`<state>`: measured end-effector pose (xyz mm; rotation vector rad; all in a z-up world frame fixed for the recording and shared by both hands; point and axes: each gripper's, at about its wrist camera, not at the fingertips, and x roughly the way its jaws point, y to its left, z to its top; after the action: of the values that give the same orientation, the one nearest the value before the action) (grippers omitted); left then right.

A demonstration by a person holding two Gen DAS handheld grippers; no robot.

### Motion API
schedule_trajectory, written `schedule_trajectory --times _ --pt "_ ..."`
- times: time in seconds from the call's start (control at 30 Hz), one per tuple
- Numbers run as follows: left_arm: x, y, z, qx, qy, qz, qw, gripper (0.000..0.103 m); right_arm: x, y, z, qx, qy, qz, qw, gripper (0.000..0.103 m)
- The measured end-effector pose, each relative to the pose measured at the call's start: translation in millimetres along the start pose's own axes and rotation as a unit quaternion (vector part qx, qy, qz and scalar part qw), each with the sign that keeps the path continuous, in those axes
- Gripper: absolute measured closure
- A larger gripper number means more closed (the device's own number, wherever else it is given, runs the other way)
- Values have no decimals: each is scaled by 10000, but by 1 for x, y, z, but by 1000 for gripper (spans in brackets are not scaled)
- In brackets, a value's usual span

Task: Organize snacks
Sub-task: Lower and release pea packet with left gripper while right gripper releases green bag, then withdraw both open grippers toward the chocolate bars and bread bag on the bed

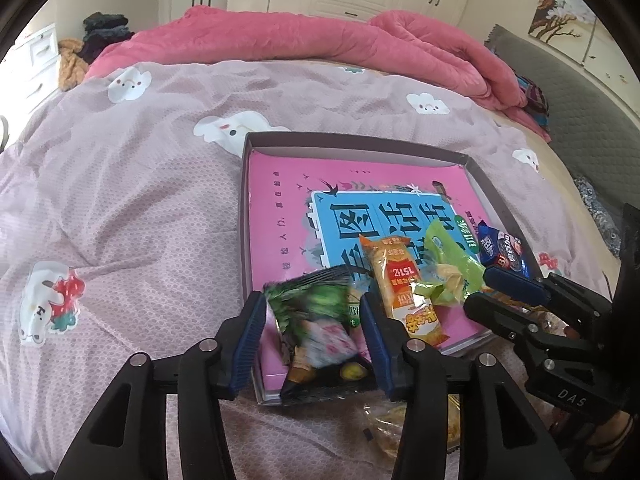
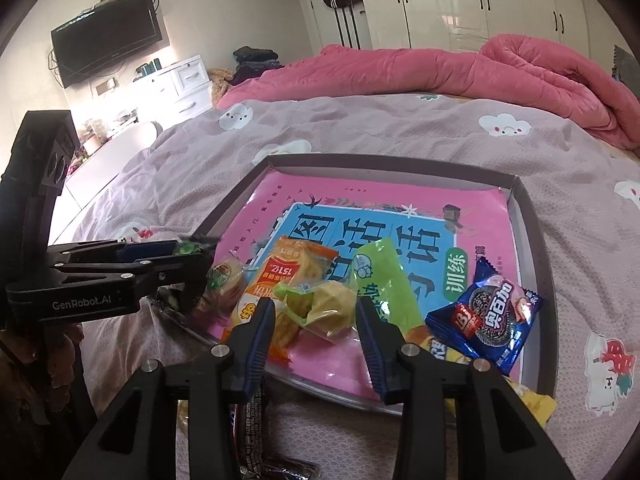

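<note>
A shallow box (image 1: pixel 245 184) with a pink book inside lies on the bed. My left gripper (image 1: pixel 314 330) is shut on a dark green snack packet (image 1: pixel 316 332) at the box's near left corner; it also shows in the right wrist view (image 2: pixel 192 248). An orange packet (image 1: pixel 400 280), a light green packet (image 1: pixel 452 268) and a blue cookie packet (image 1: pixel 502 254) lie in the box. My right gripper (image 2: pixel 316 326) is open just above the light green packet (image 2: pixel 320 308), beside the orange packet (image 2: pixel 280 280) and the blue cookie packet (image 2: pixel 488 316).
More wrapped snacks (image 1: pixel 400 428) lie on the bedcover in front of the box, with a dark wrapper (image 2: pixel 256 428) under my right gripper. A pink quilt (image 1: pixel 320 44) is bunched at the far side of the bed. Wardrobes (image 2: pixel 480 4) stand behind.
</note>
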<state>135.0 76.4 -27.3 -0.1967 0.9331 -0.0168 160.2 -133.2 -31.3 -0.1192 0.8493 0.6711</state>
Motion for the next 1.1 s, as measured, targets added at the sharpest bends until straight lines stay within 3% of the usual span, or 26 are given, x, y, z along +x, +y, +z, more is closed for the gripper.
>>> schedule_trajectory --times 0.3,0.47,0.7,1.1 --pt "-7 3 1 -67 -76 2 9999 42 -15 -8 3 161 -233 -99 9995 59" --pt "-15 6 3 -123 -158 -13 9998 32 -24 -15 5 296 -345 -153 9988 59" --pt "-29 5 3 -131 -277 -18 9995 28 -42 -20 6 338 -600 -272 9973 50" --pt "-49 -7 -5 114 -376 -73 9992 27 -72 -22 1 353 -915 -357 9945 47"
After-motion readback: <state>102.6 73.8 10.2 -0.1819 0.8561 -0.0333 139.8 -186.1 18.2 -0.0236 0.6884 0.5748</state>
